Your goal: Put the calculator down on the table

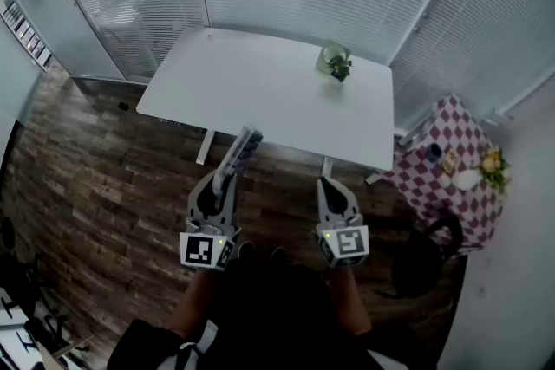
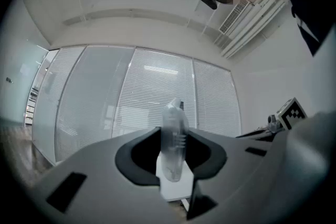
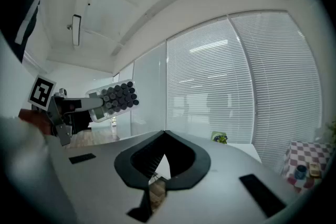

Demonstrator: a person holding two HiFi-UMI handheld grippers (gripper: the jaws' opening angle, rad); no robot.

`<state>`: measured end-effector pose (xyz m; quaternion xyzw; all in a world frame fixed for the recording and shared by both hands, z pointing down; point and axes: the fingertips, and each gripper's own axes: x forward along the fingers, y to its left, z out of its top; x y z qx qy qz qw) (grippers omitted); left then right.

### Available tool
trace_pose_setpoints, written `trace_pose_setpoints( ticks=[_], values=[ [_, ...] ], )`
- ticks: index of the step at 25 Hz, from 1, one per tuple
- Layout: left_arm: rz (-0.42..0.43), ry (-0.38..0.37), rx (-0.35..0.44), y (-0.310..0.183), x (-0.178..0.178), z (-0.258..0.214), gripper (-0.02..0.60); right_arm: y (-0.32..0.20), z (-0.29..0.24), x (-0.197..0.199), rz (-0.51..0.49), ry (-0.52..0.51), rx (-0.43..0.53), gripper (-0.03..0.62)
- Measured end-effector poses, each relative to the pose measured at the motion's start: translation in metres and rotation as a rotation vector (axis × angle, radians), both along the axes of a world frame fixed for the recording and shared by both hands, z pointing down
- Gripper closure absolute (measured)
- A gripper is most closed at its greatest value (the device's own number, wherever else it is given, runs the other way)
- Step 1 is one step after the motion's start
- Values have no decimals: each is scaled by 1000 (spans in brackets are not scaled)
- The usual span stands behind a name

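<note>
A grey calculator with dark round keys is clamped between the jaws of my left gripper. It sticks forward, and in the head view its far end reaches the near edge of the white table. In the left gripper view the calculator stands edge-on between the jaws of the left gripper. The right gripper view catches the calculator from the side, keys showing. My right gripper hovers beside the left, its jaws together with nothing between them, as the right gripper also appears in its own view.
A small potted plant stands near the table's far right corner. A side table with a checkered cloth and small items is at the right, with a black chair in front of it. Blinds cover the windows behind; the floor is wood.
</note>
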<state>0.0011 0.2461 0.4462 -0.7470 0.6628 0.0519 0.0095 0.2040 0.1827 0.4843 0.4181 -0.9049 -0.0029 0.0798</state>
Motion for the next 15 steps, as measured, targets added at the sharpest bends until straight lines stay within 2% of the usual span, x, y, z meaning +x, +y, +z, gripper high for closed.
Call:
trace_pose_setpoints(
  ticks=[5, 12, 15],
  values=[
    [-1, 7, 5, 0, -1, -3, 482, 5, 2, -7, -27, -43, -10, 589],
    [8, 18, -12, -3, -1, 5, 482, 0, 4, -2, -11, -4, 8, 589],
    [2, 19, -14, -5, -2, 6, 482, -6, 2, 6, 20, -57, 1, 589]
  ],
)
